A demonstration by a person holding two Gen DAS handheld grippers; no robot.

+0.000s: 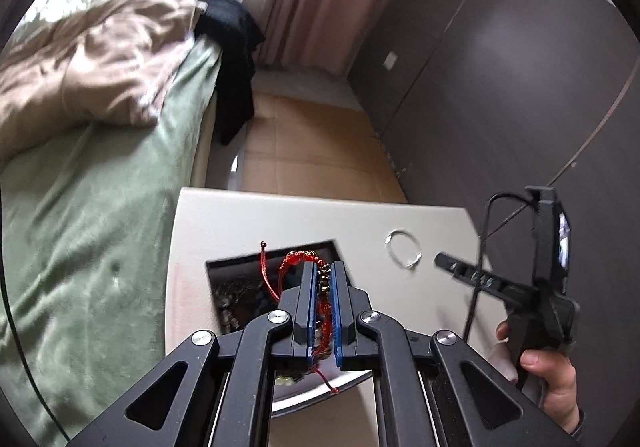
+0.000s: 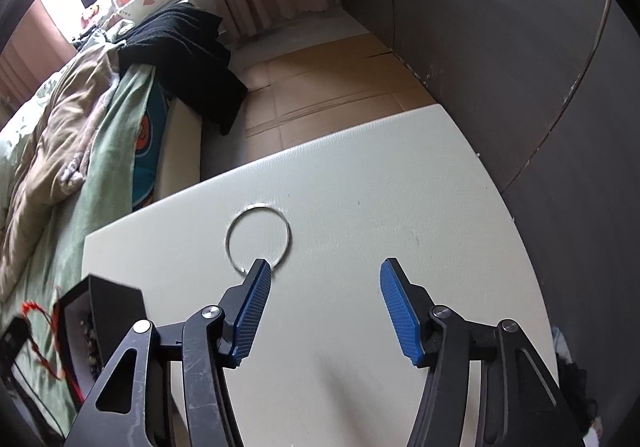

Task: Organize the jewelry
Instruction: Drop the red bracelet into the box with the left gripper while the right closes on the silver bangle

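- While the right gripper (image 2: pixel 324 307) hangs over the white desk (image 2: pixel 400 207), its jaws stand spread with nothing between them, and the silver bangle (image 2: pixel 258 237) lies flat at about eleven o'clock from their midpoint.
- The left blue pad (image 2: pixel 254 311) has its tip at the ring's near rim, at the bangle's six o'clock; whether it touches cannot be told.
- Being a plain hoop, the bangle has no long axis and points nowhere; judged from this, a pinch needs one jaw inside the ring and one outside, so a shift toward ten o'clock.
- The left gripper (image 1: pixel 324 303), jaws pressed together on a red beaded bracelet (image 1: pixel 322 287), hovers above the open black jewelry box (image 1: pixel 236 287), the cord running twelve to six.
- The right hand (image 1: pixel 548 379) is the nearer to the bangle.
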